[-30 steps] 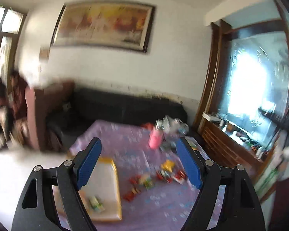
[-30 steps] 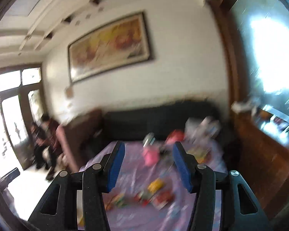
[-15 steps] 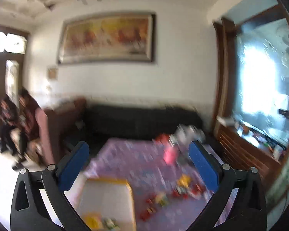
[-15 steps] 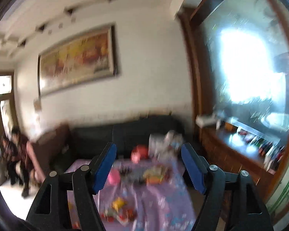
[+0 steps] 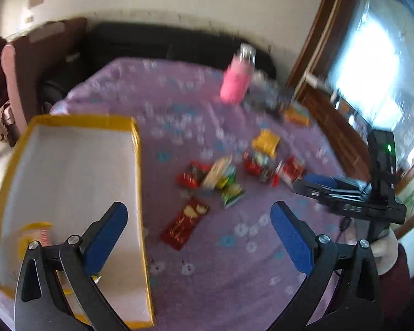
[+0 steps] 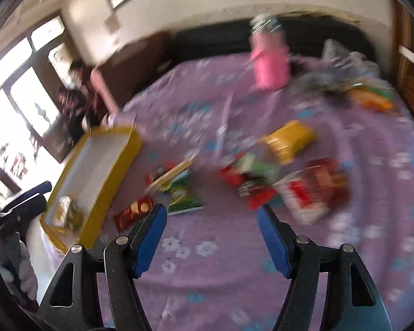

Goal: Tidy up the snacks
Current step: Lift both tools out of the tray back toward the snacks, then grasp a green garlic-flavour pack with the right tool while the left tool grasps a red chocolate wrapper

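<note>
Both hand-held grippers hung empty over the table: the left (image 5: 198, 230) wide open, the right (image 6: 212, 234) closing slightly. Snacks (image 5: 220, 178) lay mid-table; the tray (image 5: 69, 165) sat at the left edge, ready to receive them.

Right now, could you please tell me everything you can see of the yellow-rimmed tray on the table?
The yellow-rimmed tray is a shallow rectangular box, cardboard by the look of it, with a white floor and low yellow walls. It lies flat and open-topped on the purple flowered tablecloth, at the table's left edge, apart from the scattered snack packets. Its floor is mostly bare: only a couple of small packets lie at the near end. No gripper touches it.
</note>
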Motion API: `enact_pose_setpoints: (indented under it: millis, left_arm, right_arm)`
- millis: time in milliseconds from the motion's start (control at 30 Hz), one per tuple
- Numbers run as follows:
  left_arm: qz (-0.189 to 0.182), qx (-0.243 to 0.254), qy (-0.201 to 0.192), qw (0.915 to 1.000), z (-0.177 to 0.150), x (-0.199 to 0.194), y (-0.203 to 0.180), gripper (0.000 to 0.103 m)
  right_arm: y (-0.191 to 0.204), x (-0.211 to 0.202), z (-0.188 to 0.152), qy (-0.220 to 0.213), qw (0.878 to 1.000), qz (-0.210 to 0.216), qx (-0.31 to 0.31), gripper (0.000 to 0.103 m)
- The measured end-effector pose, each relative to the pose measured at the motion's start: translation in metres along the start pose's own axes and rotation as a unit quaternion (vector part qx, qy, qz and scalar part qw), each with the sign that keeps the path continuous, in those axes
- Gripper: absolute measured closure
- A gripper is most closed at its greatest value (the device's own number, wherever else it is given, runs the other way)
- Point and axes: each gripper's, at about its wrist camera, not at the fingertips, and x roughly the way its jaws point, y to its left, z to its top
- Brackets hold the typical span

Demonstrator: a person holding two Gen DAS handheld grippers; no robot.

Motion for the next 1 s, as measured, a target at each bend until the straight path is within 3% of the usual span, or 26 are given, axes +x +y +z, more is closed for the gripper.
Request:
enact_pose_setpoints:
  millis: [167,300,367,400,667,800,833,900,967,1000]
  left_arm:
    - [0.013,0.029,0.029,0.9991,-0.004,0.032,-0.001,0.002]
    - [0.011,0.052,0.045,0.9975,-0.006,0.045,-0.005,0.017]
    - [0.018,0.066,0.058,0.996,-0.009,0.052,-0.01,0.019]
    - [0.02,0.069,0.062,0.9955,-0.008,0.057,-0.011,0.019]
    - [0.056,0.091,0.098,0.9894,-0.006,0.097,-0.02,0.019]
    - [0.092,0.113,0.138,0.9796,-0.011,0.12,-0.024,0.021]
    - [0.096,0.119,0.148,0.977,-0.013,0.123,-0.025,0.028]
    - [0.077,0.123,0.154,0.9774,-0.016,0.122,-0.028,0.064]
    - [0.066,0.121,0.16,0.9773,-0.019,0.12,-0.032,0.078]
    - [0.069,0.122,0.158,0.9774,-0.022,0.119,-0.033,0.078]
  right_arm:
    - [0.03,0.065,0.006,0.024,0.999,0.005,-0.035,0.034]
    - [0.036,0.098,0.011,0.04,0.998,0.0,-0.046,0.035]
    - [0.038,0.104,0.012,0.044,0.998,0.004,-0.049,0.046]
    - [0.037,0.108,0.011,0.048,0.998,0.013,-0.044,0.069]
    - [0.016,0.083,-0.001,0.029,0.999,0.029,0.0,0.072]
    - [0.001,0.06,-0.008,0.007,0.998,0.051,0.021,0.072]
    - [-0.002,0.057,-0.009,0.005,0.998,0.058,0.026,0.072]
    - [-0.008,0.057,-0.011,0.009,0.997,0.07,0.036,0.072]
    - [-0.013,0.059,-0.012,0.016,0.996,0.079,0.046,0.072]
    - [-0.014,0.06,-0.013,0.019,0.995,0.082,0.049,0.072]
